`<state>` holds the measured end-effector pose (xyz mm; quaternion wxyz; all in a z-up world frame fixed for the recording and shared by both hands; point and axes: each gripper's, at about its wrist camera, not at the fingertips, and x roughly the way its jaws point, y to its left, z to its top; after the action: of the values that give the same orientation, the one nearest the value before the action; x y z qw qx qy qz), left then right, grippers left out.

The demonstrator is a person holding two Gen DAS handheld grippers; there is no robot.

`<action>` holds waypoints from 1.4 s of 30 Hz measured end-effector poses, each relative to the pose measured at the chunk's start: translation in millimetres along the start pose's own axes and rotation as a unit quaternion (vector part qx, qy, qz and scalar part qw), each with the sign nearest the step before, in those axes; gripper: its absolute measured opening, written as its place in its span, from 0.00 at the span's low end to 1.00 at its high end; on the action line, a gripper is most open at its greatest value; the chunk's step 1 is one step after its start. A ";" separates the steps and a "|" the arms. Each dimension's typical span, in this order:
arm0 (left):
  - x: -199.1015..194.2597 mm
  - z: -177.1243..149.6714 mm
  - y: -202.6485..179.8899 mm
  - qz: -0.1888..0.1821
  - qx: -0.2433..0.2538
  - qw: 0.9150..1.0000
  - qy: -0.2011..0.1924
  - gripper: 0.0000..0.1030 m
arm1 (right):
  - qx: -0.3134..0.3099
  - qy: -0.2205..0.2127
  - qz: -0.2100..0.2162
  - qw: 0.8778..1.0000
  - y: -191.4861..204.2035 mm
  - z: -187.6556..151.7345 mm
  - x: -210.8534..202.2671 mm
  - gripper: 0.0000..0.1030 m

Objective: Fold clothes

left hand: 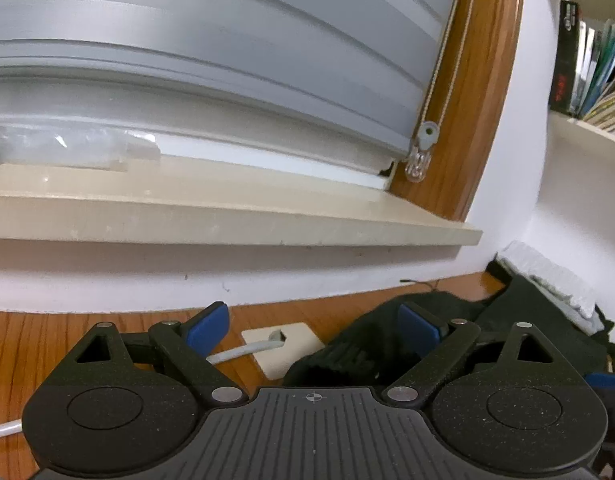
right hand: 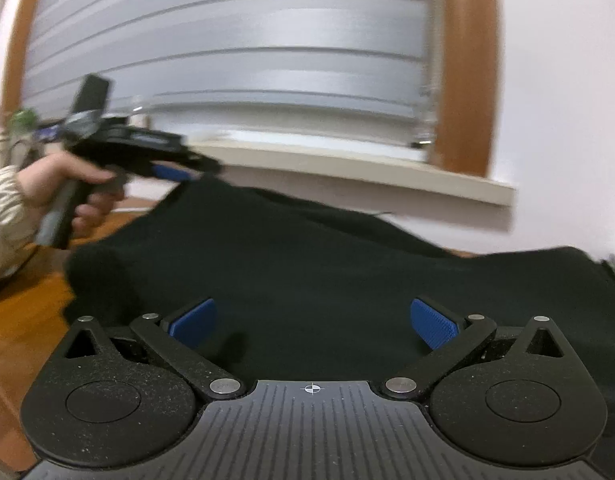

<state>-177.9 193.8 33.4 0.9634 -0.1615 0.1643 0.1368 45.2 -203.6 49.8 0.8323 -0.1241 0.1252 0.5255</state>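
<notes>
Nearest in the left wrist view, the left gripper (left hand: 313,326) has its jaws spread wide, with nothing pinched between the blue pads (left hand: 207,326). The right-hand pad sits over the edge of the black garment (left hand: 507,320), but the gap between the pads is clear. Under the jaws lies the wooden bench (left hand: 19,332), with a beige socket plate (left hand: 283,350) set into it and a white cable (left hand: 243,350) running from the plate toward the left. The garment is bunched on the bench to the right of the plate and reaches back to the white wall. Beyond it, a pale window sill (left hand: 227,216) juts out below grey blinds (left hand: 227,60), with a wooden frame (left hand: 479,80) on the right and a shelf of books (left hand: 591,60) further right.

In the right wrist view, which is blurred, the right gripper (right hand: 313,322) also has its jaws spread wide and holds nothing. The black garment (right hand: 307,264) lies spread directly beneath and ahead of them, covering most of the bench (right hand: 19,320). At the garment's far left edge, a hand (right hand: 71,184) in a striped sleeve (right hand: 3,188) holds the other gripper (right hand: 175,172), whose blue tip is right at the cloth. Behind are the sill (right hand: 347,168) and blinds (right hand: 247,48).
</notes>
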 end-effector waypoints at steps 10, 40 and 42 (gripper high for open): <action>-0.6 1.4 9.3 0.006 -0.024 1.000 -0.006 1.00 | -0.061 0.009 0.059 0.996 70.2 7.8 9.6 1.00; -19.9 3.8 -12.7 -0.095 0.021 0.995 -0.007 0.66 | -0.024 0.029 -0.033 0.999 -7.6 -22.5 4.8 1.00; -16.4 0.9 -19.0 -0.110 0.036 0.993 0.009 0.67 | -0.002 0.033 -0.026 0.999 -12.4 -27.2 8.0 1.00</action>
<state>-186.6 173.3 45.2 0.9764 -0.1453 0.1584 0.0222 57.7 -211.2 22.5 0.8409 -0.1462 0.1484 0.4995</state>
